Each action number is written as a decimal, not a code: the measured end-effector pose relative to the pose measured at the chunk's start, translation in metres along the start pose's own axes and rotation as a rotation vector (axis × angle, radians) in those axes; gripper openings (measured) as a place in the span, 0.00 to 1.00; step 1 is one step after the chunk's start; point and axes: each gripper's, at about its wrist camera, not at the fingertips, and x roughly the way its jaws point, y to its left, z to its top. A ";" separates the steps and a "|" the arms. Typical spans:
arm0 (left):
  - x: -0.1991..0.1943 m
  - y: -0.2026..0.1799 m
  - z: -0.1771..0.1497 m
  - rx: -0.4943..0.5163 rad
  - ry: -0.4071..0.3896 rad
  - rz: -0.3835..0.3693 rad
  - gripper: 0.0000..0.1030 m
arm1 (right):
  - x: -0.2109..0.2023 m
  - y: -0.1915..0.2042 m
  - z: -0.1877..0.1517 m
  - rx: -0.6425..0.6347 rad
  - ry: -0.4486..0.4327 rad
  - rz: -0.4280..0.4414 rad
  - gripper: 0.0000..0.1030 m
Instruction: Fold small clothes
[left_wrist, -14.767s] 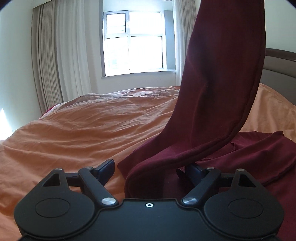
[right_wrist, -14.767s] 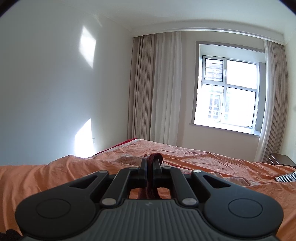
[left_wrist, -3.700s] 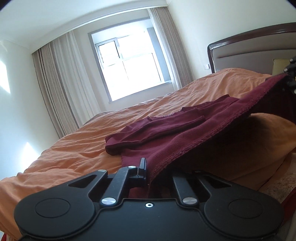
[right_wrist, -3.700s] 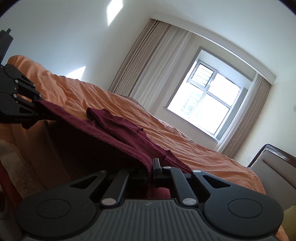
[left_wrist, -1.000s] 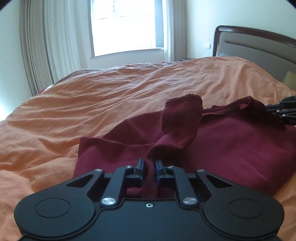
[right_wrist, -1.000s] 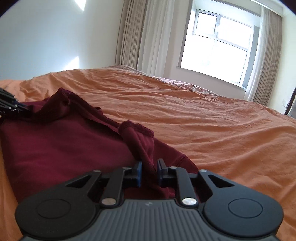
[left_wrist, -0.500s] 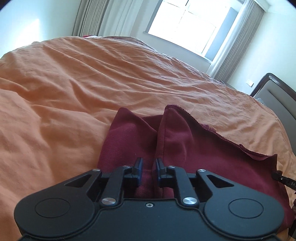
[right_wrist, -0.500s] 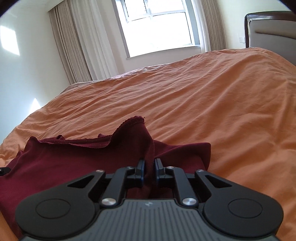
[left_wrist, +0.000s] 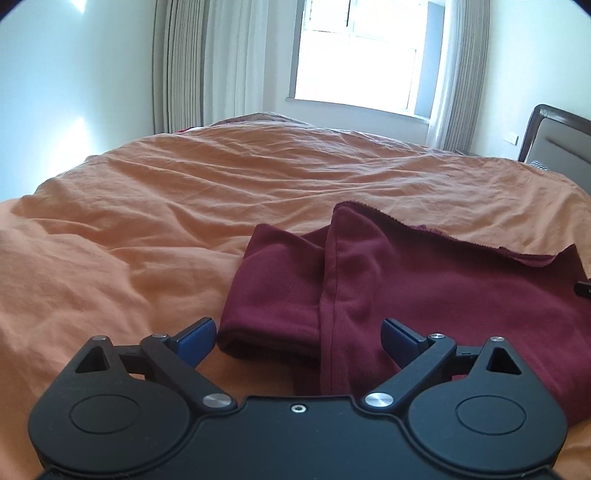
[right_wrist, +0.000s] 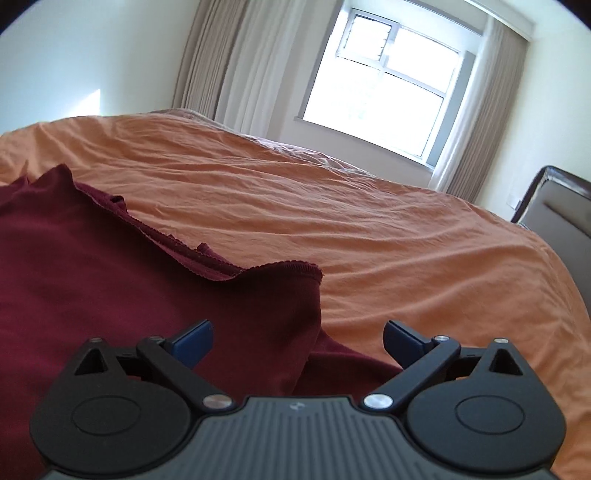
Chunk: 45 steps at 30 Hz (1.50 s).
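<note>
Both grippers let go of the maroon garment after laying a fold on the bed.
Left gripper (left_wrist: 297, 338), jaws just sprung wide, frames the folded corner of the maroon garment (left_wrist: 424, 280) resting on the orange duvet (left_wrist: 184, 206); right gripper (right_wrist: 298, 338) likewise gapes over the other corner, pads clear, so the fold can settle flat.
</note>
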 end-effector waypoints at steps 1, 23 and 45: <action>0.001 0.001 -0.004 -0.011 0.010 0.004 0.93 | 0.009 0.002 0.004 -0.016 0.011 -0.002 0.98; -0.015 0.016 -0.023 -0.177 0.055 -0.075 0.99 | 0.038 0.075 0.050 -0.248 -0.010 0.204 1.00; -0.027 0.010 -0.032 -0.201 0.061 -0.098 0.99 | -0.030 0.069 0.038 -0.047 -0.074 -0.108 1.00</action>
